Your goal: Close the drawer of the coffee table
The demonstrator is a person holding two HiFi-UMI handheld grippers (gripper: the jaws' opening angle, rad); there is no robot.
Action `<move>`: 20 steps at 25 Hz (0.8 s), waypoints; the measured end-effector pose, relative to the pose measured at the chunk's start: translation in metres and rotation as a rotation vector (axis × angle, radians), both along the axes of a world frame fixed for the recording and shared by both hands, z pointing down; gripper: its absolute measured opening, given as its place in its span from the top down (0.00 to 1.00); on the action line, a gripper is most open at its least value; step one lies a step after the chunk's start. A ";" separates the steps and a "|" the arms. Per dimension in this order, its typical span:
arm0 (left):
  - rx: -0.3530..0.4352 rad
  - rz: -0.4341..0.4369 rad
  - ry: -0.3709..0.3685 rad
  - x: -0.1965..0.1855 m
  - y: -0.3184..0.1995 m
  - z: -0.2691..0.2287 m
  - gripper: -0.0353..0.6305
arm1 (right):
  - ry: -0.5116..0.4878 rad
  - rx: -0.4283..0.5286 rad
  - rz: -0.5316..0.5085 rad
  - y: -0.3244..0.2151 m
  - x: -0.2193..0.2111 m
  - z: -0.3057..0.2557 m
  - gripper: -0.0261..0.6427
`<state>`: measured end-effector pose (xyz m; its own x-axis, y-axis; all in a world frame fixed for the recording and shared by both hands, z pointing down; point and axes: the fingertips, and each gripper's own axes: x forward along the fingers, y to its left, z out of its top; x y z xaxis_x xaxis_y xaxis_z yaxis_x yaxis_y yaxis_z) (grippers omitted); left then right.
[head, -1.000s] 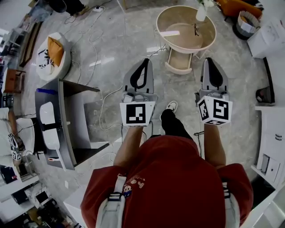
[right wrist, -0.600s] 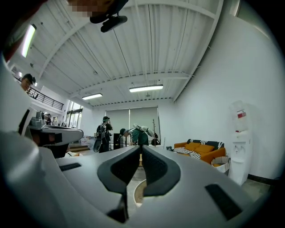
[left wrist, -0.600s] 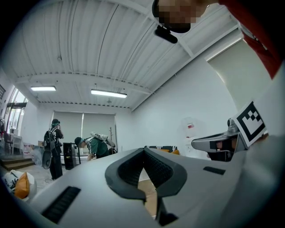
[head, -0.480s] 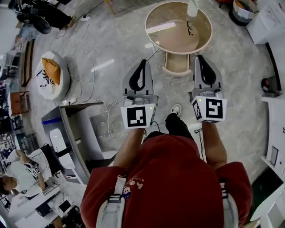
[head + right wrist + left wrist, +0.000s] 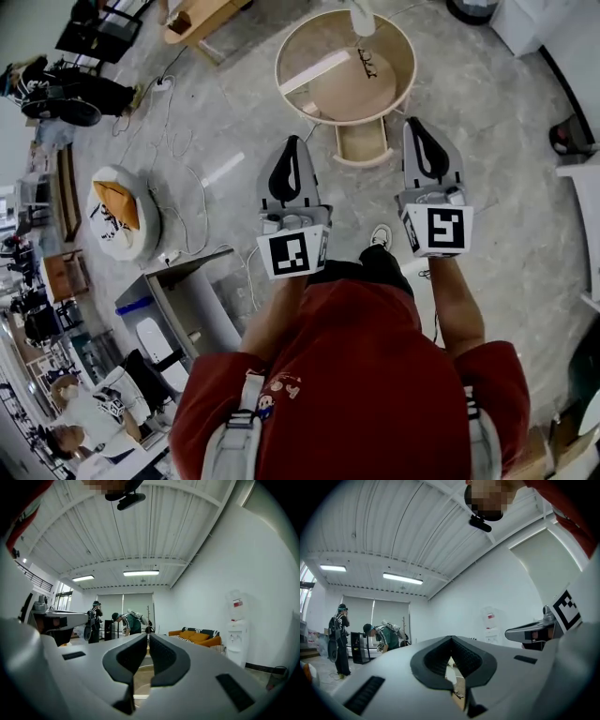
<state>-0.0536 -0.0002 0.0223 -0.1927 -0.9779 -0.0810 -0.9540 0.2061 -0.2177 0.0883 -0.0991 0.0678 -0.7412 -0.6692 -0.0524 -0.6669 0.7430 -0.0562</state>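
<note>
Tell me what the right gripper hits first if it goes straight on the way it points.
Probably nothing nearby. The right gripper, held level, looks set to pass above the coffee table on its right side, with open room beyond up to the far blinds. Depth is hard to judge.

I can read no words or numbers. My left cube (image 5: 292, 253) and right cube (image 5: 437, 230) show only black square patterns; the water dispenser (image 5: 234, 634) ahead carries a red label (image 5: 237, 603) too small to read.
</note>
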 end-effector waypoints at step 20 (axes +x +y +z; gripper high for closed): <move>-0.025 0.321 0.135 0.002 -0.096 0.047 0.93 | 0.110 -0.045 0.341 -0.025 0.044 0.036 0.92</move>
